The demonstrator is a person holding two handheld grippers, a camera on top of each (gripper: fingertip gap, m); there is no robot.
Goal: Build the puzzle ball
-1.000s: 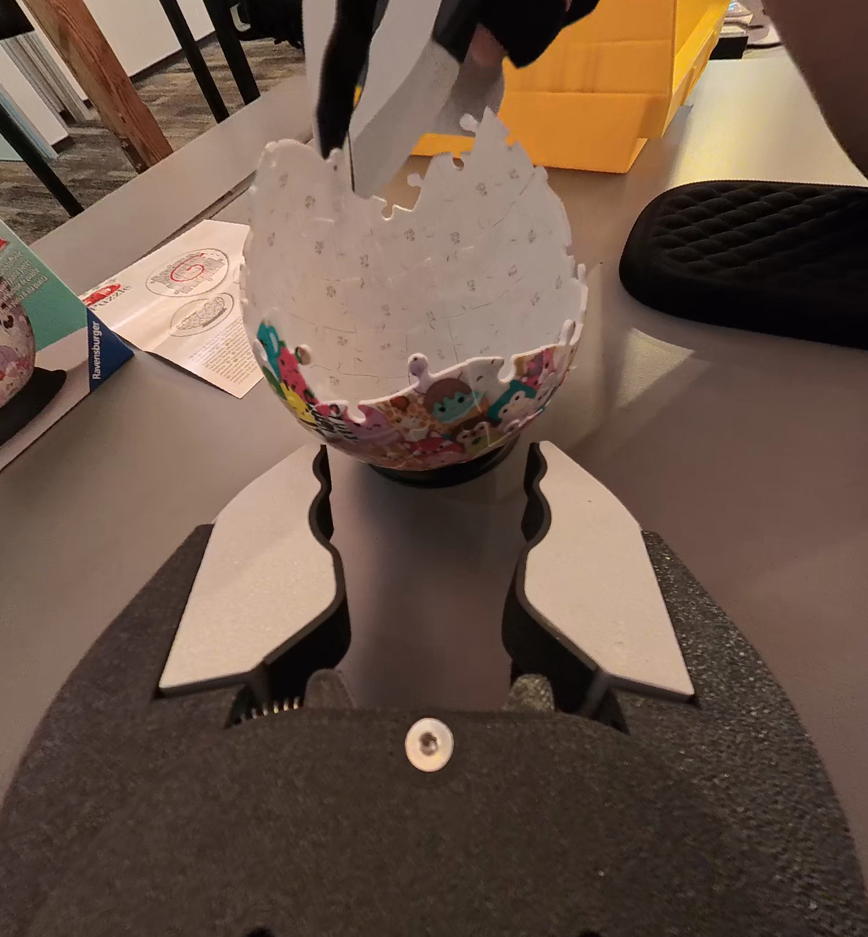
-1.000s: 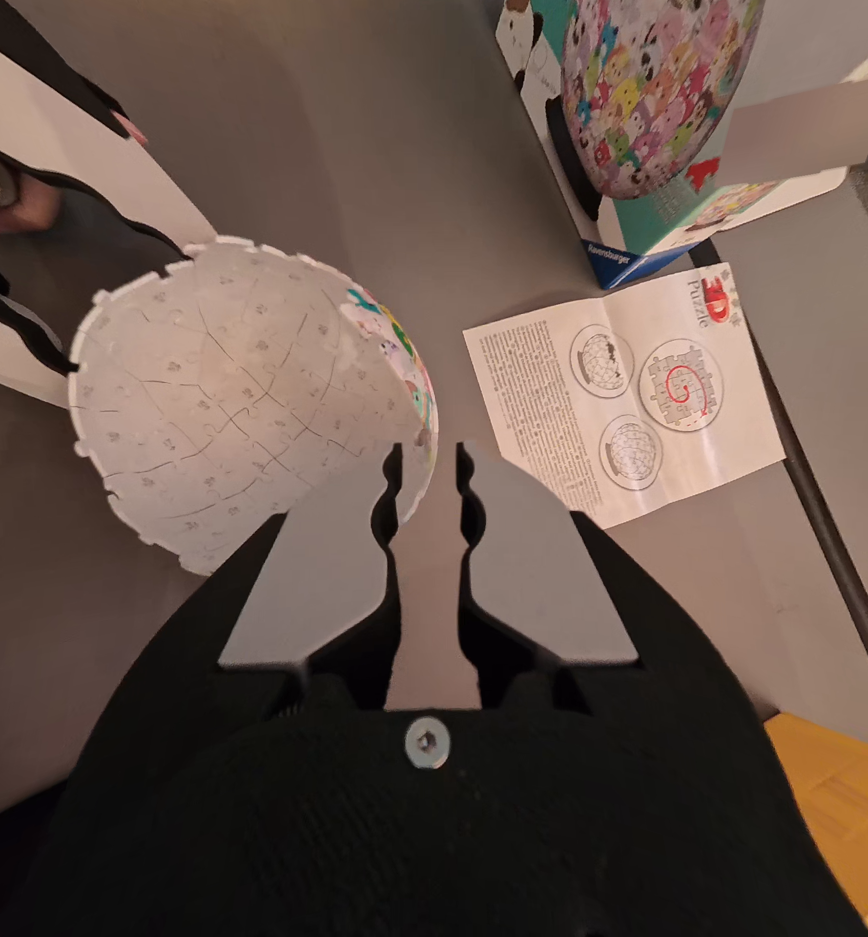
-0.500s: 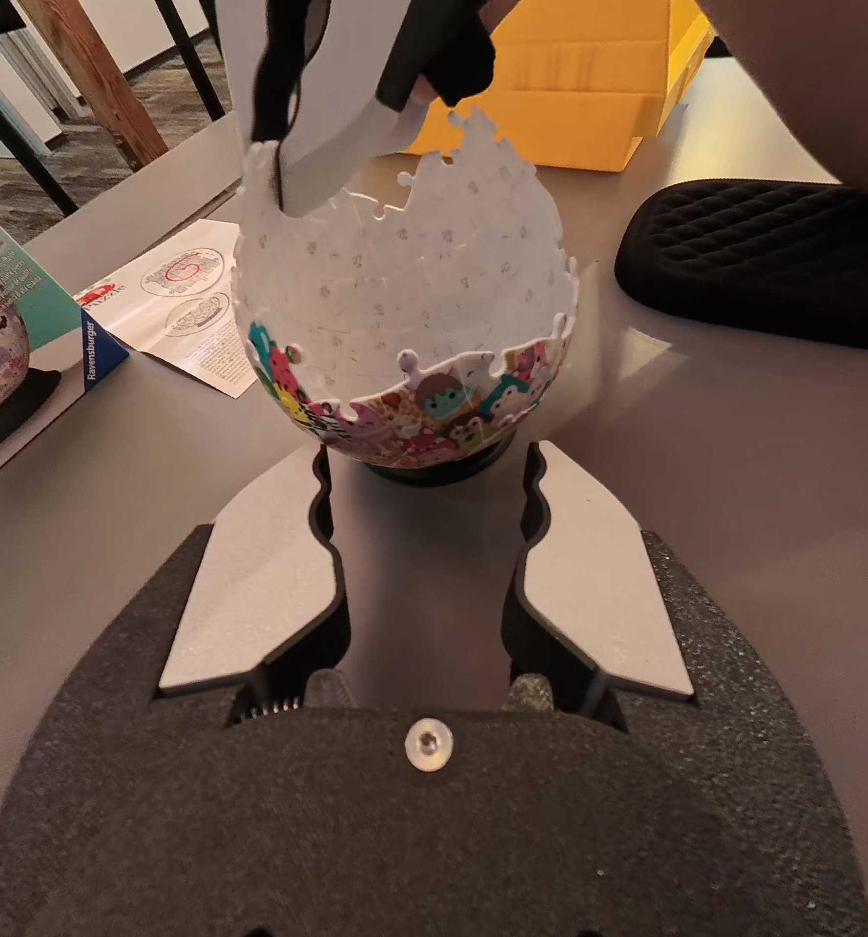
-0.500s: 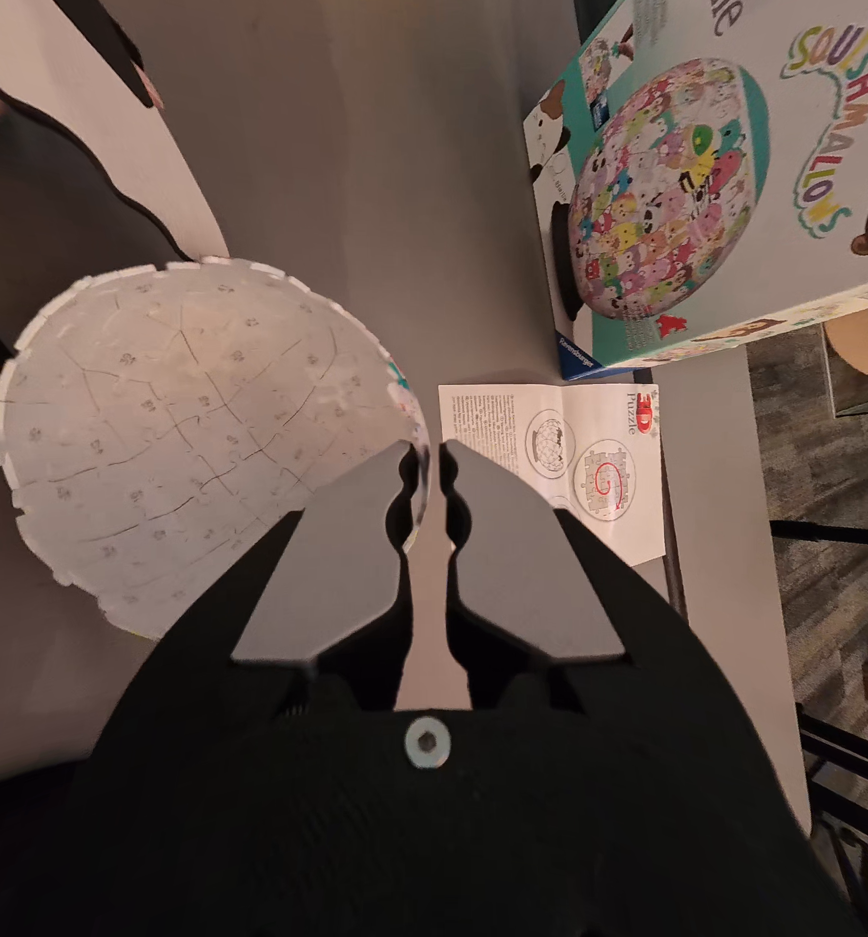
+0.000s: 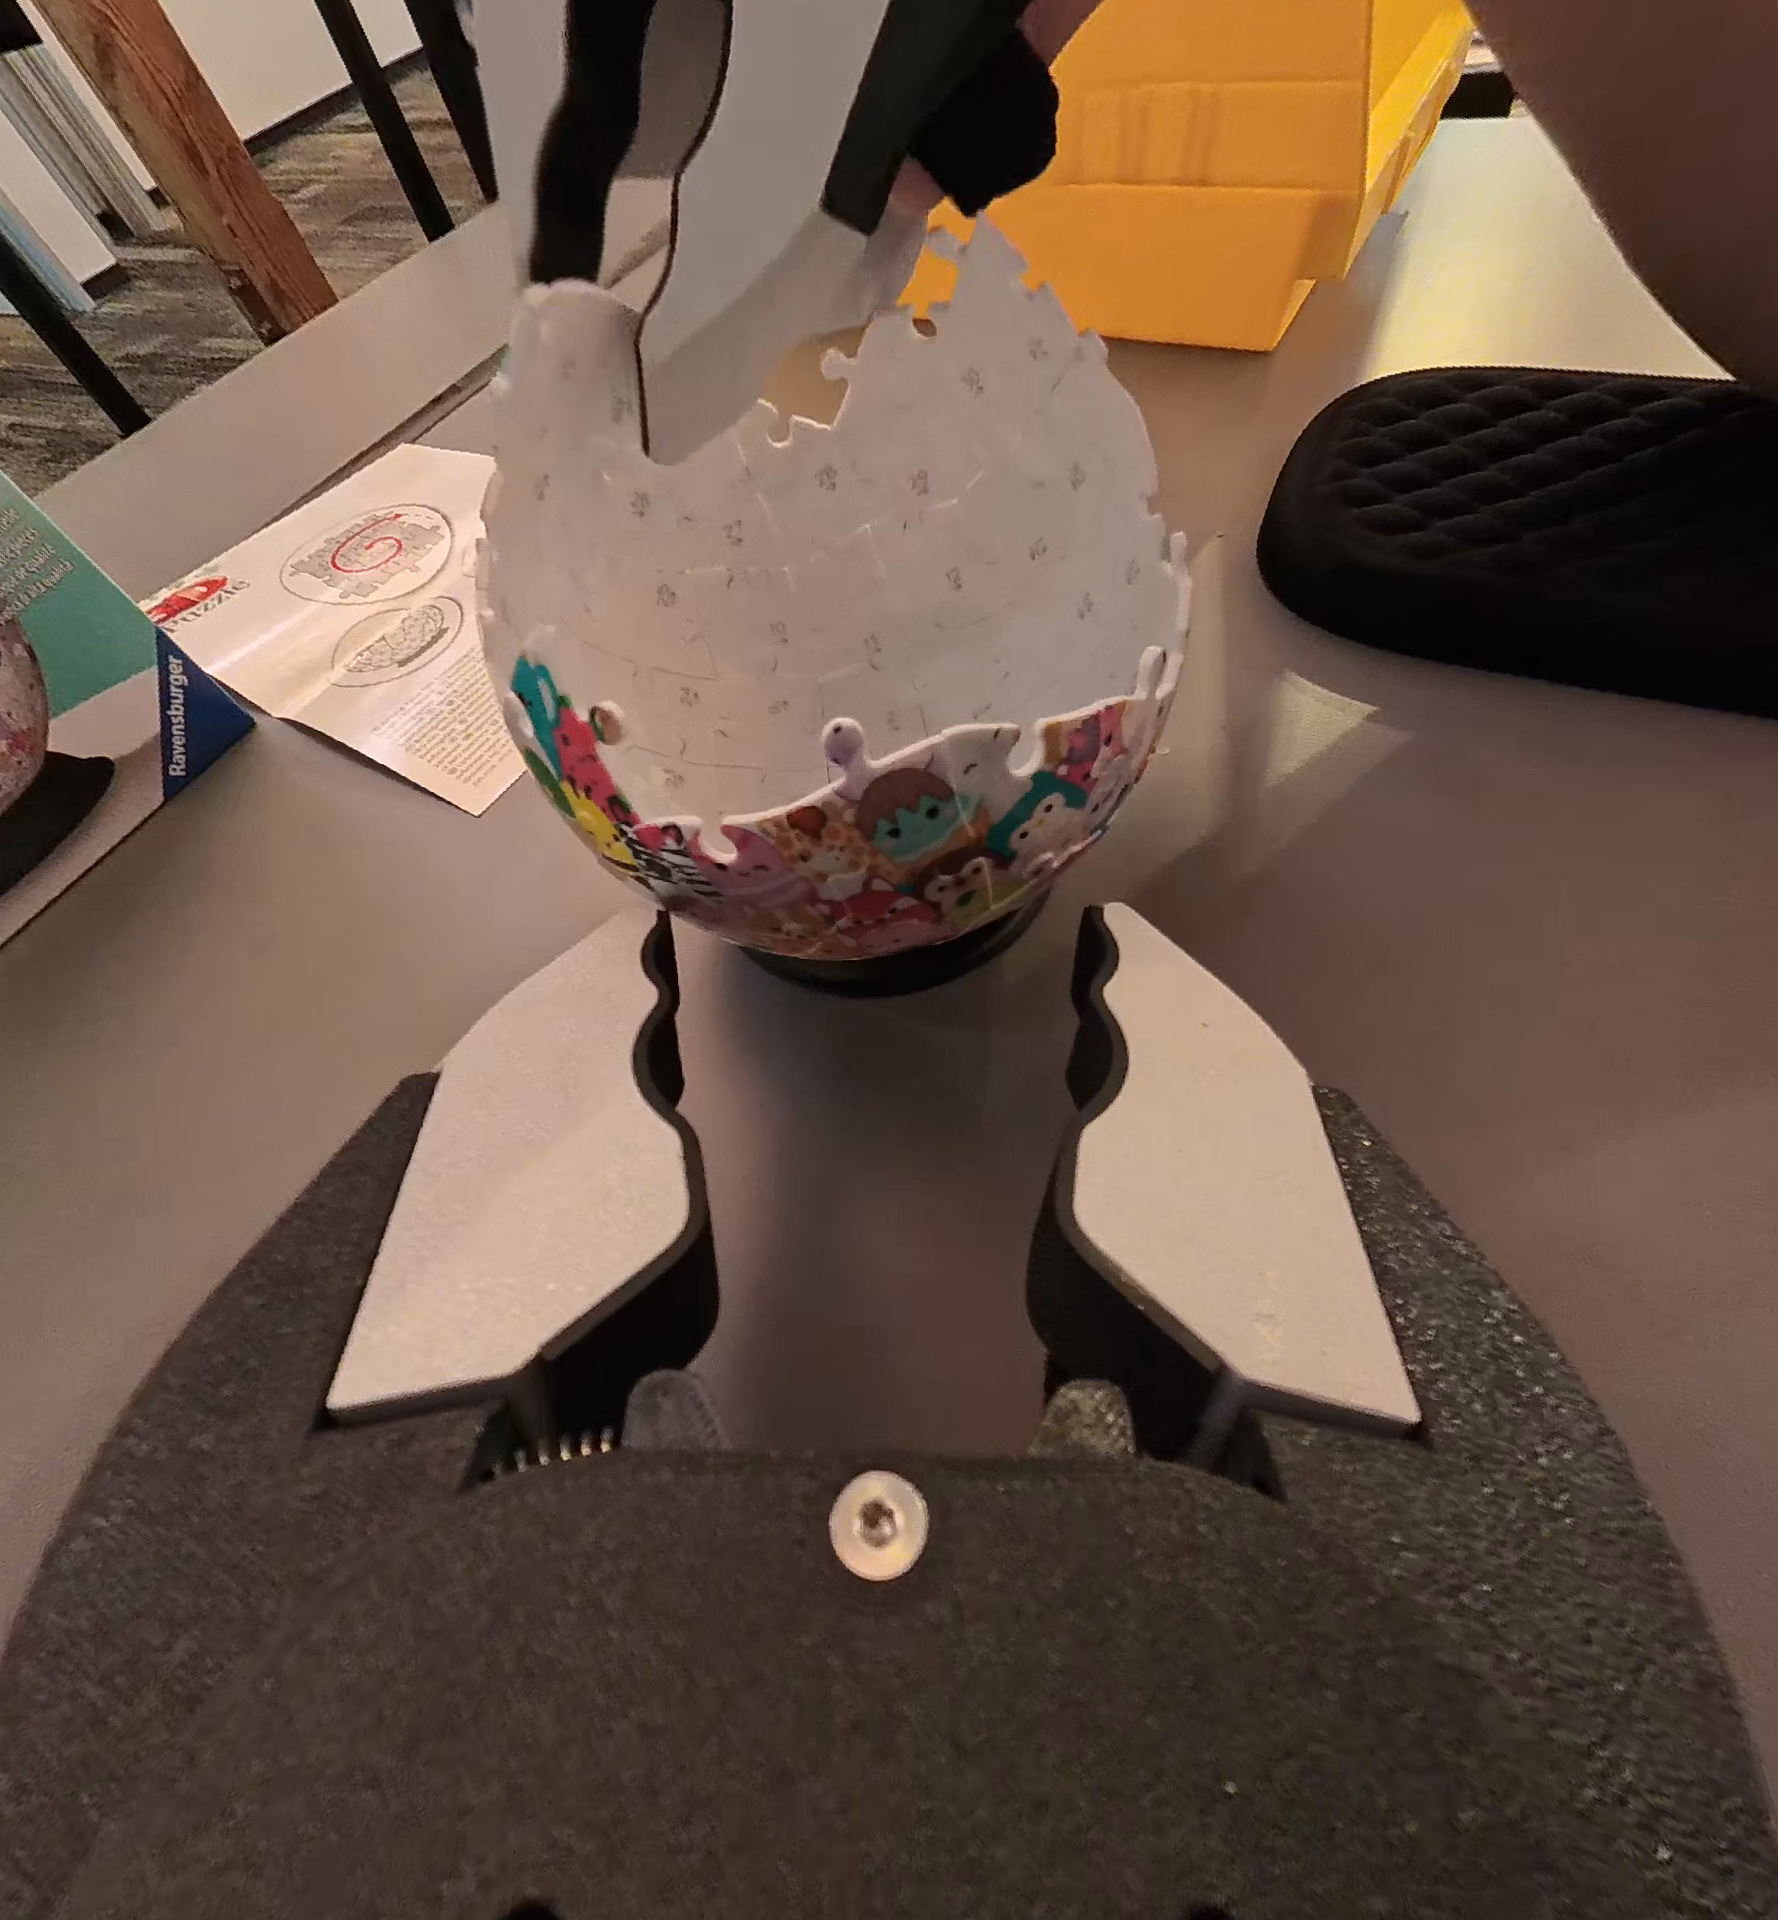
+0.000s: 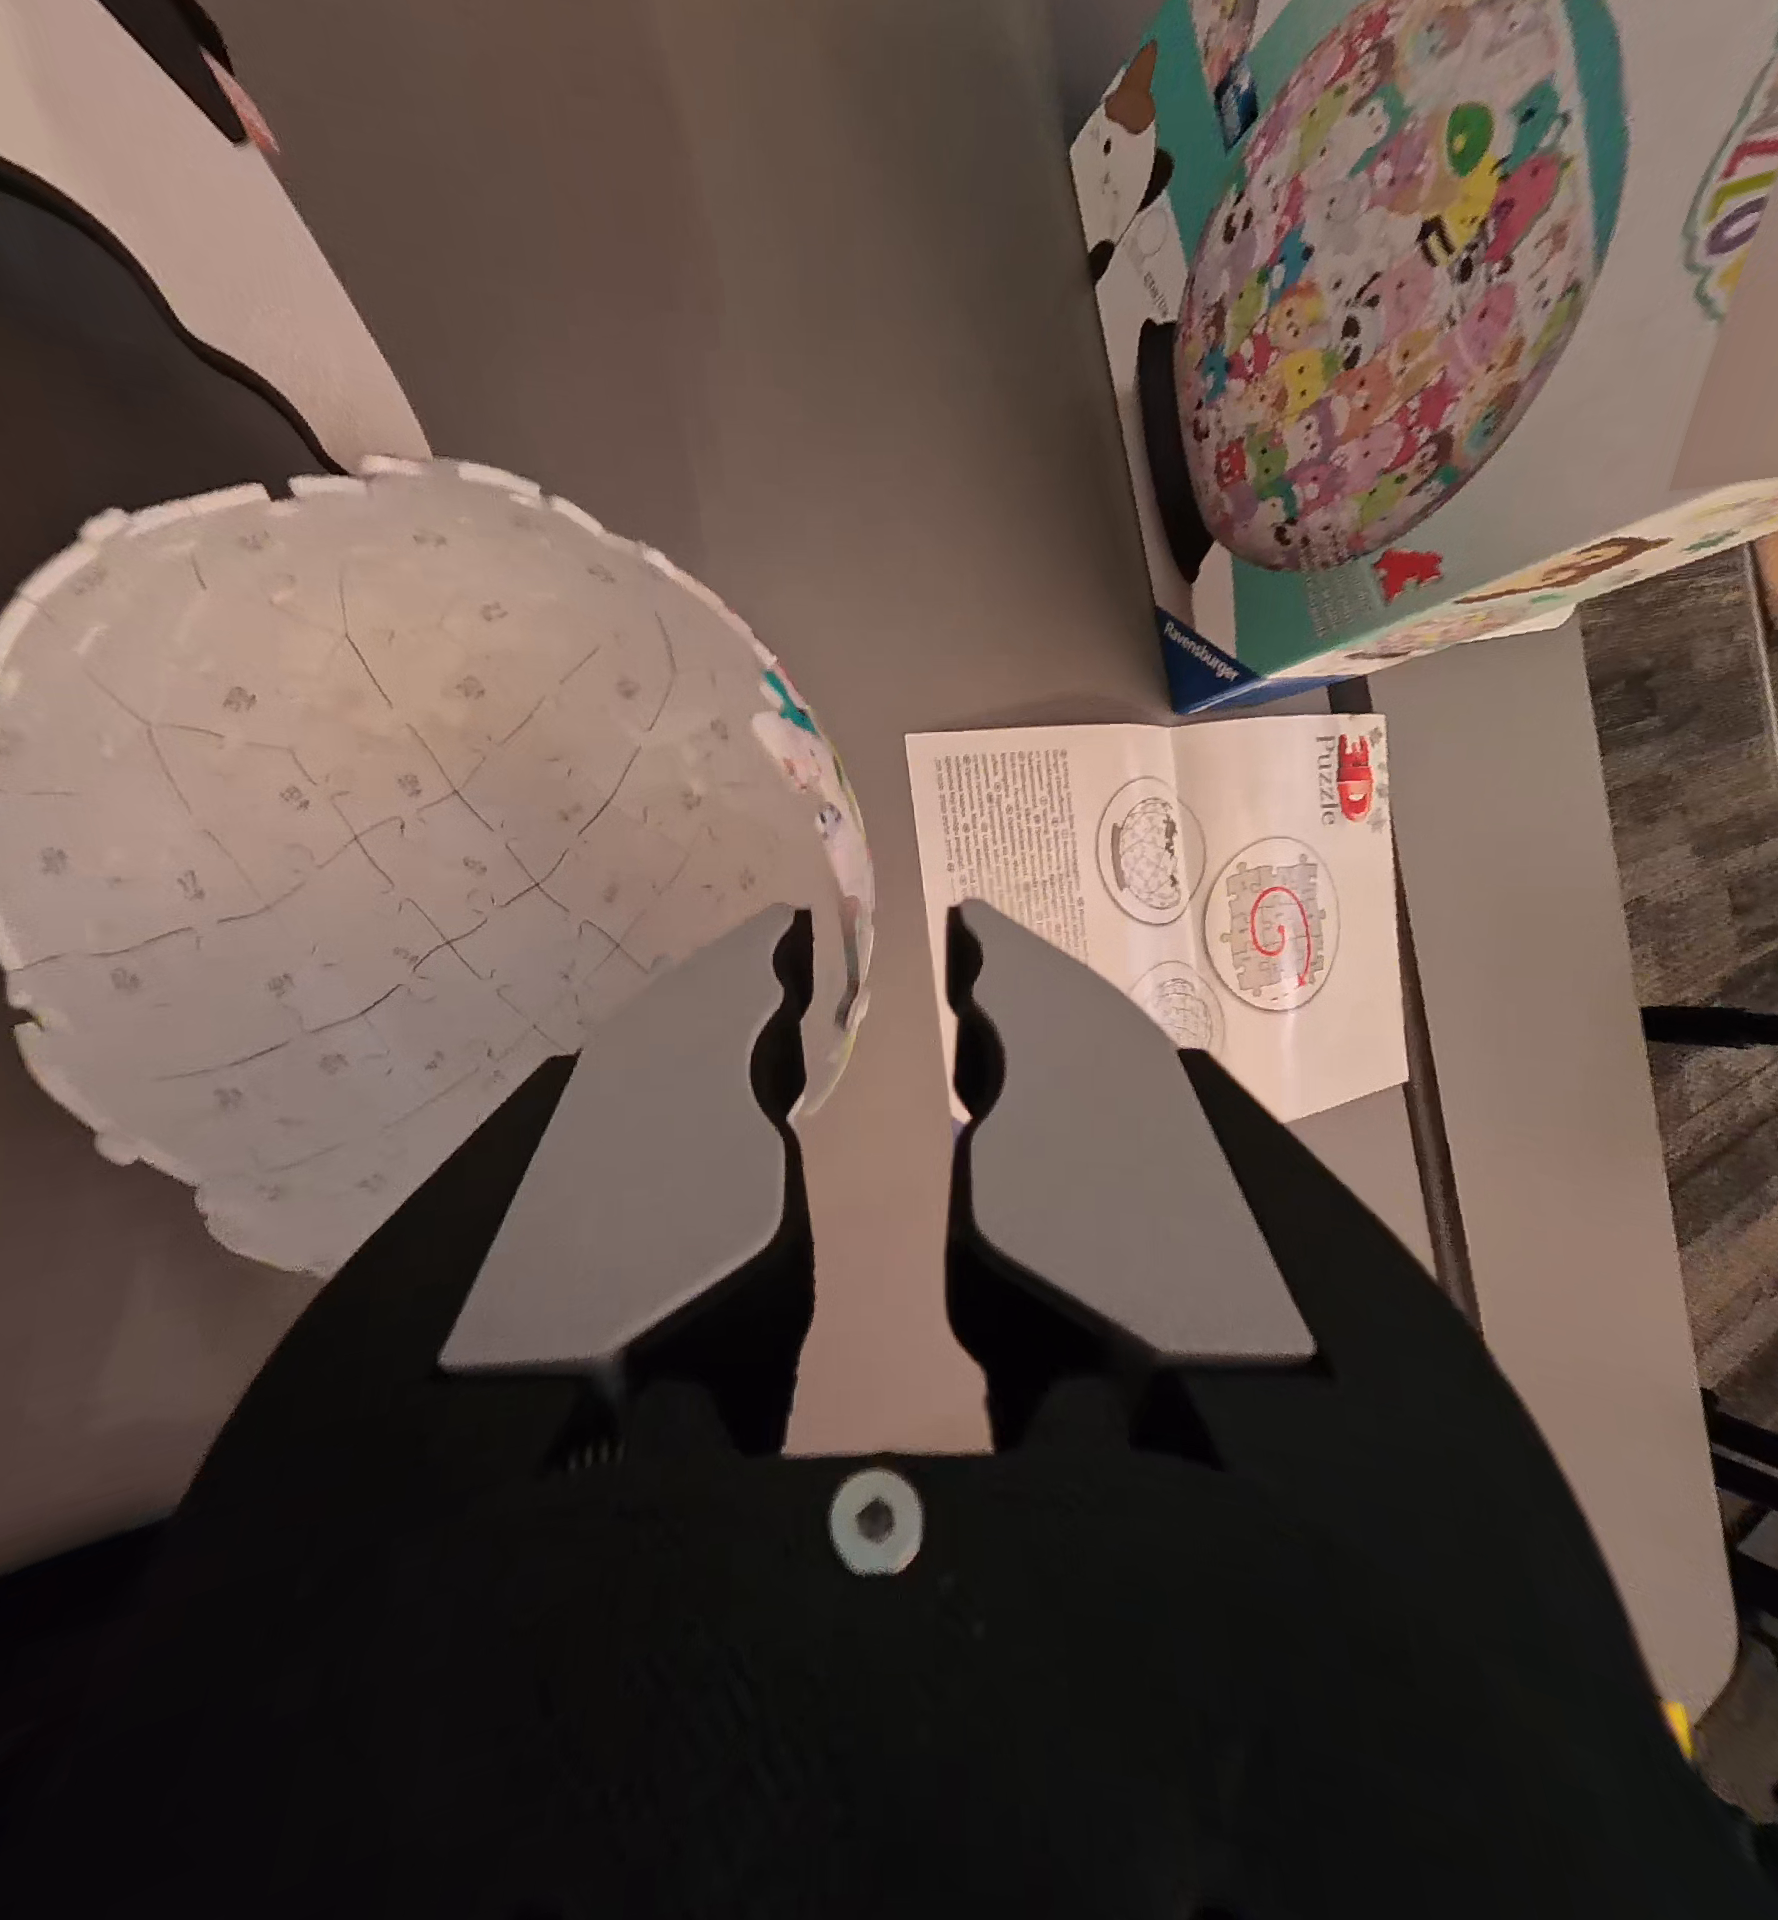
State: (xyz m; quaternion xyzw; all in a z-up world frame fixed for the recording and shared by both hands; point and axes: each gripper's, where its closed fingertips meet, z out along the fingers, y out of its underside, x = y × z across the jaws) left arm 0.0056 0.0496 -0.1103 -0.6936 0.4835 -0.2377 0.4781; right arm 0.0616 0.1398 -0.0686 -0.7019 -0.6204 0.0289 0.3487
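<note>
The half-built puzzle ball [image 5: 833, 582] stands on a black stand [image 5: 885, 961] on the grey table. It has a white inside, a colourful outside and a jagged rim. My left gripper [image 5: 874, 935] is open and empty, low on the table just in front of the stand. My right gripper [image 6: 874, 920] reaches down from above, its jaws a little apart. The ball's [image 6: 365, 831] far-left rim runs up between them. In the left wrist view one right finger [image 5: 739, 332] is inside the ball and the other is outside. I see no loose piece.
The puzzle box [image 6: 1436, 364] stands at the table's left end; it also shows in the left wrist view [image 5: 43, 665]. A printed instruction sheet [image 6: 1176, 914] lies beside it. A yellow box [image 5: 1228, 208] and a black padded mat [image 5: 1571, 540] are behind and to the right. A person's arm [image 5: 1695, 156] is at top right.
The right gripper's jaws narrowed over the ball's rim half a second ago and have now spread wider. The left gripper and the ball have stayed put.
</note>
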